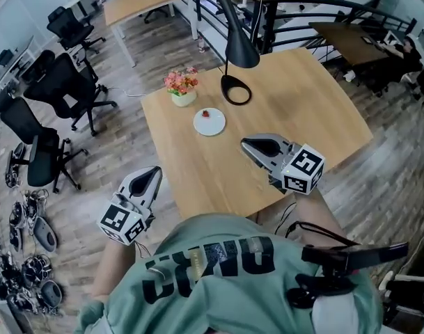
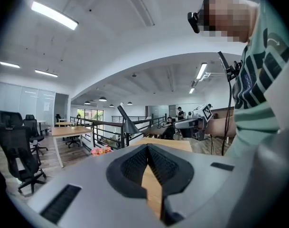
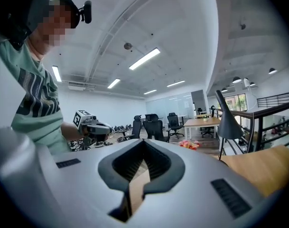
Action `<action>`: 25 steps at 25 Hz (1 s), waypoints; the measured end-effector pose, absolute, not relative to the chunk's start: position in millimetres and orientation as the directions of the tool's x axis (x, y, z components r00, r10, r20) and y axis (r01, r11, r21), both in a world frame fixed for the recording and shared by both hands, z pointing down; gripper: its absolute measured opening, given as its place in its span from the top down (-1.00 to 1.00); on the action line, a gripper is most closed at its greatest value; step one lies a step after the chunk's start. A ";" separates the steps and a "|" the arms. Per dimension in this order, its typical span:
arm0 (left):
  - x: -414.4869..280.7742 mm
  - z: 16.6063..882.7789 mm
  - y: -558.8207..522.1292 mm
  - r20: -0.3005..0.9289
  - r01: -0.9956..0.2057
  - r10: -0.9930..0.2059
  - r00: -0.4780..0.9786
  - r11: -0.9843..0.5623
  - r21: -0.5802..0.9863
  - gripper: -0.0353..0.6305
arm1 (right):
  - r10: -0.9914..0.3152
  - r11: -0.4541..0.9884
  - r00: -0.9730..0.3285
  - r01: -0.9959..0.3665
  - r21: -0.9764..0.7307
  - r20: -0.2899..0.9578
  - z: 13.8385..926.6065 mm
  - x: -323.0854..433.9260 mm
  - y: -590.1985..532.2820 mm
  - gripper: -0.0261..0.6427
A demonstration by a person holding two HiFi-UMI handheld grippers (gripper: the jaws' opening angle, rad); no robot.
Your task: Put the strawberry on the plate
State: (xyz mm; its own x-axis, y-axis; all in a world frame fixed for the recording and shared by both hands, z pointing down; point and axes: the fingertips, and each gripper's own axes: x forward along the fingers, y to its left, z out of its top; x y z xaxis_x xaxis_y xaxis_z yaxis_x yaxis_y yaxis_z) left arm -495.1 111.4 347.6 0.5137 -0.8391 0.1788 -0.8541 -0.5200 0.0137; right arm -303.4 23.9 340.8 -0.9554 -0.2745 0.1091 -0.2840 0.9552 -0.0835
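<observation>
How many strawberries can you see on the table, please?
1. The strawberry lies on the white plate, near the flower pot; no other shows, and little could hide one.

Left hand-held gripper (image 1: 154, 174) is at the person's left side, jaws pressed together, nothing between them, pointing about level and angled inward. Right hand-held gripper (image 1: 245, 143) is at the person's right, jaws also together and empty, pointing about level and angled inward toward the left one.
</observation>
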 end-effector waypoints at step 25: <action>-541.8 293.6 194.9 0.099 -0.851 -0.853 0.512 -0.520 -0.072 0.88 | -0.110 0.982 -0.990 -0.122 -0.146 0.084 321.6 -403.6 70.2 0.90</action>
State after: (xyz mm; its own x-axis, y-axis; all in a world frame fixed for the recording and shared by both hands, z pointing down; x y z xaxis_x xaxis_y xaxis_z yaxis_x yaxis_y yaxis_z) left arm -541.8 194.9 293.6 0.5124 -0.8530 0.0994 -0.8513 -0.5197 -0.0724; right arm -403.6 70.2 321.6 -0.9904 -0.1104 0.0837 -0.1218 0.9817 -0.1464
